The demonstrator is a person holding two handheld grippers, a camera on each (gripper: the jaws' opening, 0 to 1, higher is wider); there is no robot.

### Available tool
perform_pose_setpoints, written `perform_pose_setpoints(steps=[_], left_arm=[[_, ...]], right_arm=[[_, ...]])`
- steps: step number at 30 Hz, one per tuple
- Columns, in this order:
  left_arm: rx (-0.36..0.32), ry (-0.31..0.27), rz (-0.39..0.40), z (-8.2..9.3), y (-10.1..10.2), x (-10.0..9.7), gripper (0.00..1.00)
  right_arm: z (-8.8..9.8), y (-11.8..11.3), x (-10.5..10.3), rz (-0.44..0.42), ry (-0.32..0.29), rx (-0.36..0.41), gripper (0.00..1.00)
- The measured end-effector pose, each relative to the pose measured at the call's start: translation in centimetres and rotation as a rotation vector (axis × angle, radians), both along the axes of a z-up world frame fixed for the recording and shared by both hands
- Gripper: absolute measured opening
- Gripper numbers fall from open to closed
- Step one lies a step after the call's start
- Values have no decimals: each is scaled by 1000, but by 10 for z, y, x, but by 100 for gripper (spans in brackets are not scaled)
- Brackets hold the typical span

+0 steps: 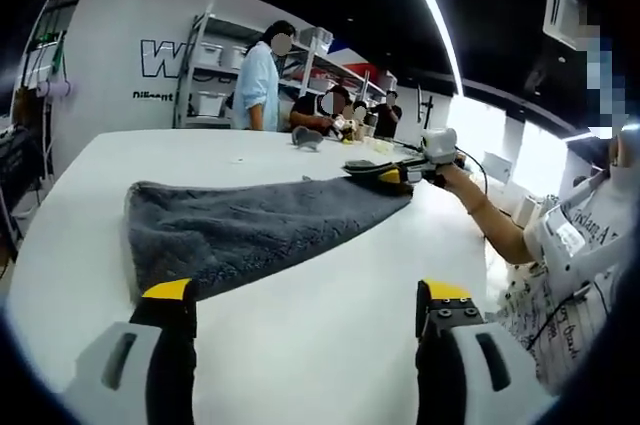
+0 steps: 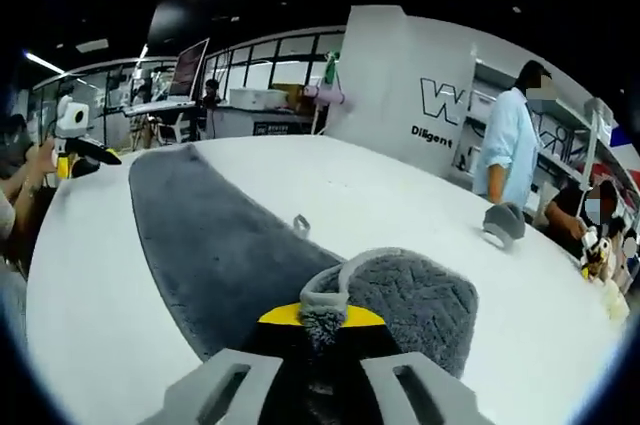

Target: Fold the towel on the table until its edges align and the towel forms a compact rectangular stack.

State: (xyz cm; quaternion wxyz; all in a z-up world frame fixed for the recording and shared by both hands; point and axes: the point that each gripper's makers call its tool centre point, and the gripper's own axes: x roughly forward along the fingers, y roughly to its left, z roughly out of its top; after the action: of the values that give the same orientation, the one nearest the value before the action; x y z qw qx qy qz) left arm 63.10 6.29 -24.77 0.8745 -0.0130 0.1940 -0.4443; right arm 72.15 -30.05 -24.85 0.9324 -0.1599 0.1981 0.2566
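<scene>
A dark grey towel point(image 1: 250, 230) lies stretched out on the white table point(image 1: 330, 335). In the left gripper view, my left gripper point(image 1: 306, 292) stands open above the table just short of the towel's near edge, with nothing between its yellow-tipped fingers. My right gripper point(image 1: 390, 177) comes in from the right, at the towel's far pointed corner. In the right gripper view, my right gripper point(image 2: 320, 317) is shut on that corner, which bunches up over the jaws. The rest of the towel point(image 2: 200, 225) runs away toward the left gripper point(image 2: 75, 145), held by a hand at the far end.
A small grey object point(image 2: 503, 220) lies on the table toward the far side, seen also in the left gripper view point(image 1: 307, 137). People point(image 1: 258, 80) stand and sit by shelves point(image 1: 210, 75) beyond the table. A person's arm point(image 1: 495, 225) reaches in at the right.
</scene>
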Motion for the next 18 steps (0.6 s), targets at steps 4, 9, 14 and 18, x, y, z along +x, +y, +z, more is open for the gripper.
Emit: perform_pose_setpoints(steps=[4, 9, 14, 18], left_arm=[[-4, -1, 6, 0, 6, -4, 95], [-10, -9, 17, 2, 12, -7, 95], [-13, -15, 18, 3, 17, -9, 95], [-14, -18, 15, 3, 16, -15, 95]], right_arm=[[2, 22, 3, 46, 2, -12, 6], [0, 52, 4, 110, 16, -32, 6], [-5, 84, 3, 176, 34, -55, 6], [-8, 108, 6, 221, 37, -78, 6]])
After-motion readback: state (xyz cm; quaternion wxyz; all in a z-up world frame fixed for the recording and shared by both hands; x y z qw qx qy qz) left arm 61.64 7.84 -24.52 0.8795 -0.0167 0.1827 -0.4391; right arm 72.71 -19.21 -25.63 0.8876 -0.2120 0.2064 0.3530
